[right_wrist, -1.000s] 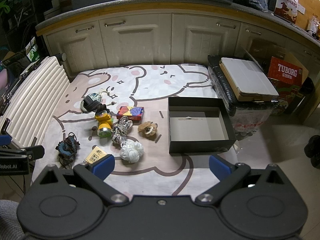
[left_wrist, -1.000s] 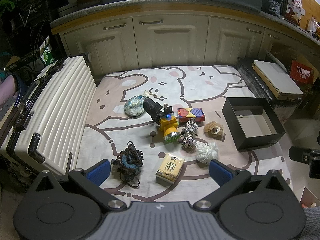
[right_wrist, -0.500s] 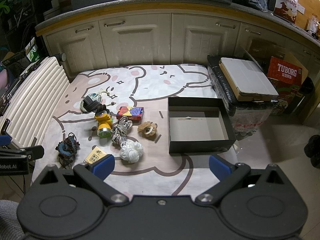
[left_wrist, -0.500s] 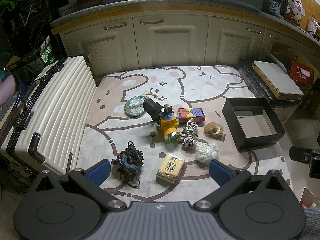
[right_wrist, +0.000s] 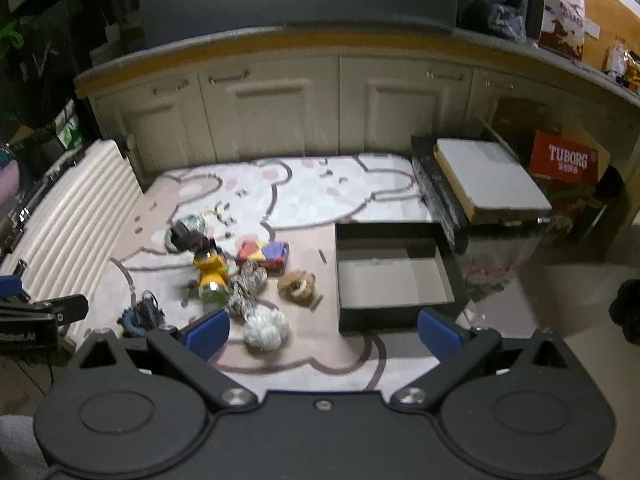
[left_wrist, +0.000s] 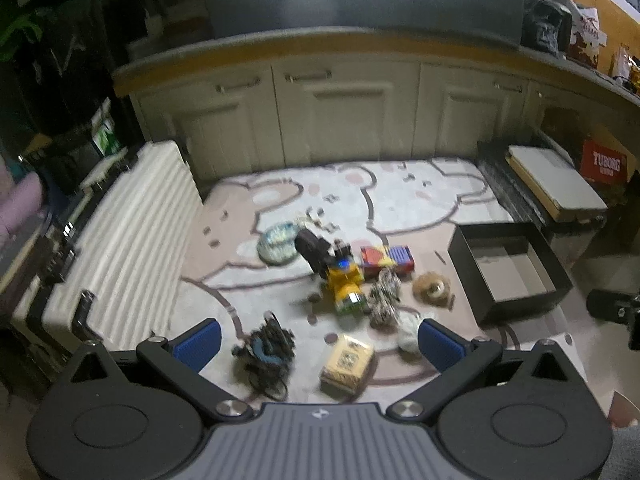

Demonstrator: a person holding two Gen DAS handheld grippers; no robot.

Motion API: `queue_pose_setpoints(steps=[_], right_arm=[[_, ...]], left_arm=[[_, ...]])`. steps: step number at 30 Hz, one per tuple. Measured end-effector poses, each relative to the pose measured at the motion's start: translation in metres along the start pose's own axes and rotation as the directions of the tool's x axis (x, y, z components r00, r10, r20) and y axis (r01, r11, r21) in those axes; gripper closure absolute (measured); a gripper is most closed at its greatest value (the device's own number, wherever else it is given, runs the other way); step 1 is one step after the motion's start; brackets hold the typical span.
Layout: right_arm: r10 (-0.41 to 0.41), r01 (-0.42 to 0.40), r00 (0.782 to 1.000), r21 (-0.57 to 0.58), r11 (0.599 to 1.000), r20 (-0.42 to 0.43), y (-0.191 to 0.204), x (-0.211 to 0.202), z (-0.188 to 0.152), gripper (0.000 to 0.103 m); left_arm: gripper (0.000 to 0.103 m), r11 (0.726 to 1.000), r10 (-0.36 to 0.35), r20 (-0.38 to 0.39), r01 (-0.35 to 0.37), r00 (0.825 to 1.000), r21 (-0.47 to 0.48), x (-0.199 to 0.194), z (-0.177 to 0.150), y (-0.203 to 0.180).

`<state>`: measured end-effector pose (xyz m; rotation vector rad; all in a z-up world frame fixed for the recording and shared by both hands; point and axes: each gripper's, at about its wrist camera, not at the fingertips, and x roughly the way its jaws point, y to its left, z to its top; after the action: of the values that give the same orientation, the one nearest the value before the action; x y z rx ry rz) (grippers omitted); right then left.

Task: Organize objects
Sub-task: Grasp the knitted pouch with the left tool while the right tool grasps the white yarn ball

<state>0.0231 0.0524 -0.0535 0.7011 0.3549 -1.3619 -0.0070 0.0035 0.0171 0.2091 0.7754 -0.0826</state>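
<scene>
Cream cabinet doors (right_wrist: 276, 108) back a cartoon-bear mat (left_wrist: 400, 196) spread on the floor, and on it we find our clutter in one loose group: a yellow flashlight (left_wrist: 344, 280), a colourful box (left_wrist: 386, 261), a zebra-striped rope (left_wrist: 383, 298), a white yarn ball (right_wrist: 266, 327), a tan tissue pack (left_wrist: 347, 364) and a dark tangle of cord (left_wrist: 266, 346). To the right of them, well apart from most, sits the open black box (right_wrist: 390, 276), with nothing visible inside. We judge that sorting has hardly begun, so the step in hand is the first approach. Both tools hang above the near edge of the mat, tipped down toward the pile; we hold the left gripper (left_wrist: 318, 344) over the cord and tissue pack, the right gripper (right_wrist: 322, 330) nearer the yarn ball and box. Each has its jaws spread wide and carries nothing. Next we should pick one nearby item, likely the yarn ball, descend squarely and close gently, since soft things slip.
</scene>
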Motion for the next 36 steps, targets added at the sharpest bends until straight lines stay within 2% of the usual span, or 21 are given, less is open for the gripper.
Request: queue_pose_setpoints(steps=[2,6,11,13,18,26,30,32,36], right_arm=[[0.013,-0.012,0.999,-0.006,1.000,0.034,0.001,-0.005,0.008,0.001],[0.011,-0.010,0.994,-0.007,1.000,0.108,0.002,-0.011,0.023,0.000],[0.020,-0.020,0.981,-0.004,1.000,0.191,0.005,-0.013,0.048,0.000],[0.027,-0.026,0.978,-0.007,1.000,0.207,0.008,-0.011,0.058,0.000],[0.029,-0.025,0.970,-0.020,0.999,0.241,0.023,0.001,0.081,0.000],[0.039,-0.046,0.965,0.022,0.999,0.259,0.038,0.034,0.108,0.000],[0.047,-0.061,0.964,0.046,0.997,0.261,0.041,0.057,0.116,0.000],[0.051,-0.071,0.966,0.070,0.995,0.253,0.039,0.072,0.117,0.000],[0.013,-0.046,0.972,0.135,0.990,0.233,0.036,0.108,0.113,0.000]], left_arm=[[0.000,1.000,0.016,0.038,-0.016,0.999,0.001,-0.006,0.005,0.002],[0.000,1.000,0.002,0.095,-0.004,0.996,0.017,-0.014,0.021,0.006],[0.000,0.999,0.036,0.167,-0.038,0.985,0.008,-0.018,0.041,0.012],[0.000,0.999,0.052,0.181,-0.054,0.982,0.008,-0.016,0.048,0.014],[0.000,0.999,0.039,0.229,-0.044,0.973,0.018,-0.013,0.070,0.023],[0.000,0.998,0.027,0.286,-0.009,0.958,-0.067,0.006,0.094,0.039],[0.000,0.997,0.057,0.306,-0.038,0.950,-0.067,0.024,0.097,0.042],[0.000,0.998,0.063,0.298,-0.053,0.952,-0.044,0.036,0.098,0.042],[0.000,0.997,0.038,0.284,-0.018,0.958,-0.073,0.066,0.095,0.049]])
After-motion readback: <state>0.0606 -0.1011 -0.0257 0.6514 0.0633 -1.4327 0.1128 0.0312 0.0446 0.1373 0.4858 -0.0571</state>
